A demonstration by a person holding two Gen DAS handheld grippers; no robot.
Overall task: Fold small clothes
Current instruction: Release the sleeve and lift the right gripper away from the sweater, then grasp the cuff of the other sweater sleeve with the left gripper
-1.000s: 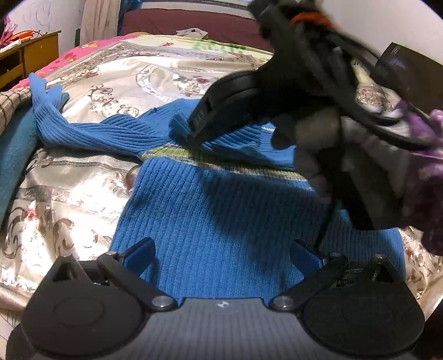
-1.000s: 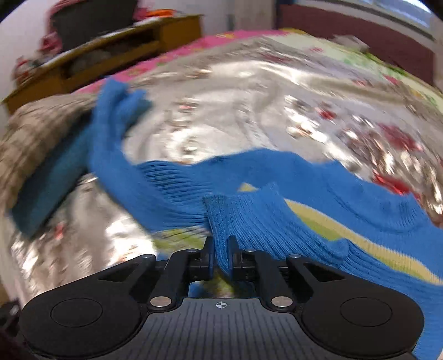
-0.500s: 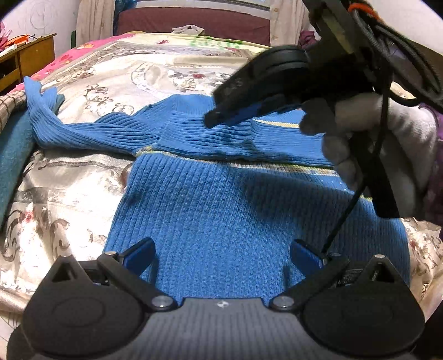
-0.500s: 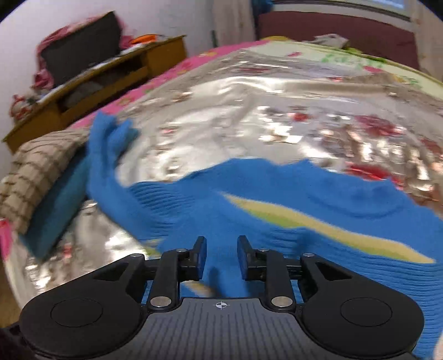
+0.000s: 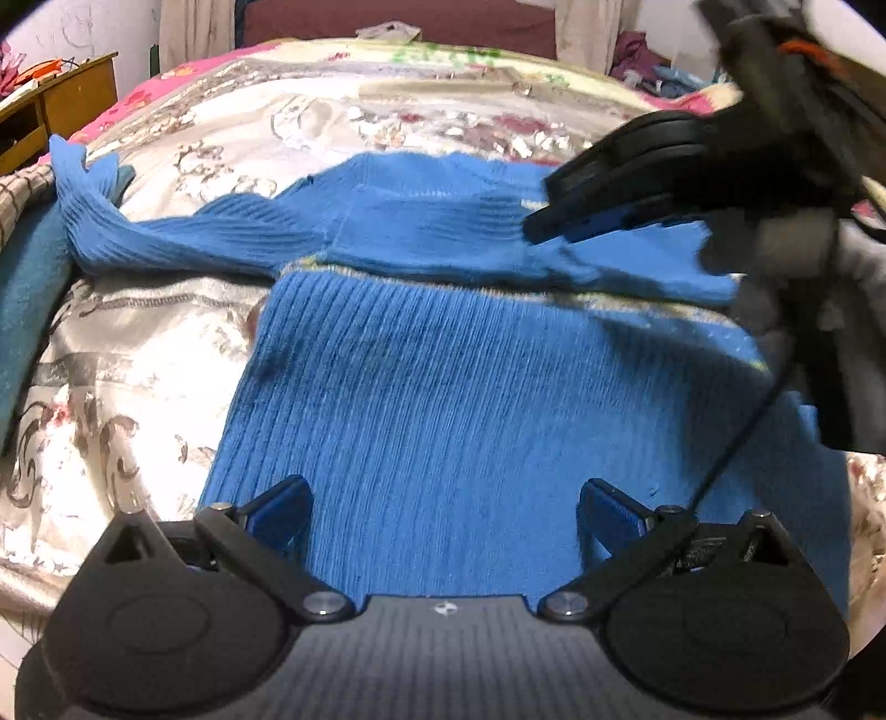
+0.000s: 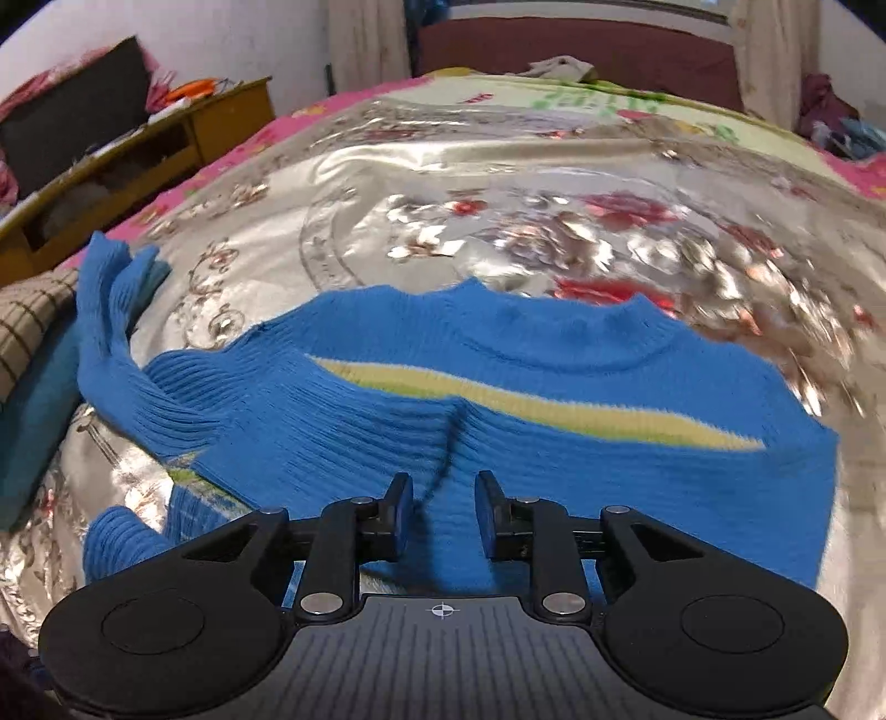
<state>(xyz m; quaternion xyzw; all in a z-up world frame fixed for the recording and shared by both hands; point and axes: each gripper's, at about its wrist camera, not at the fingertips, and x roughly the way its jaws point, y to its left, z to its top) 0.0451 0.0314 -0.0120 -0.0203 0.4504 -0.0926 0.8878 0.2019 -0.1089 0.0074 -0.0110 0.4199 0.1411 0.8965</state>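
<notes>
Sleeve fold: my right gripper point(image 6: 441, 515) jaws spread, nothing pinched, sweater point(image 6: 498, 443) under them; left sleeve point(image 6: 127, 354) next.

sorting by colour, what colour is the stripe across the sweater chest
Pale yellow with a green edge, on a blue sweater; the stripe shows best in the right wrist view.

We see a bed point(image 6: 498, 183) under a shiny floral cover; a blue sweater point(image 6: 554, 443) lies near, folded clothes point(image 6: 27, 354) at its left edge.

Satin floral bedspread point(image 6: 498, 183), wooden cabinet point(image 6: 138, 160), maroon headboard point(image 6: 581, 50)
</notes>
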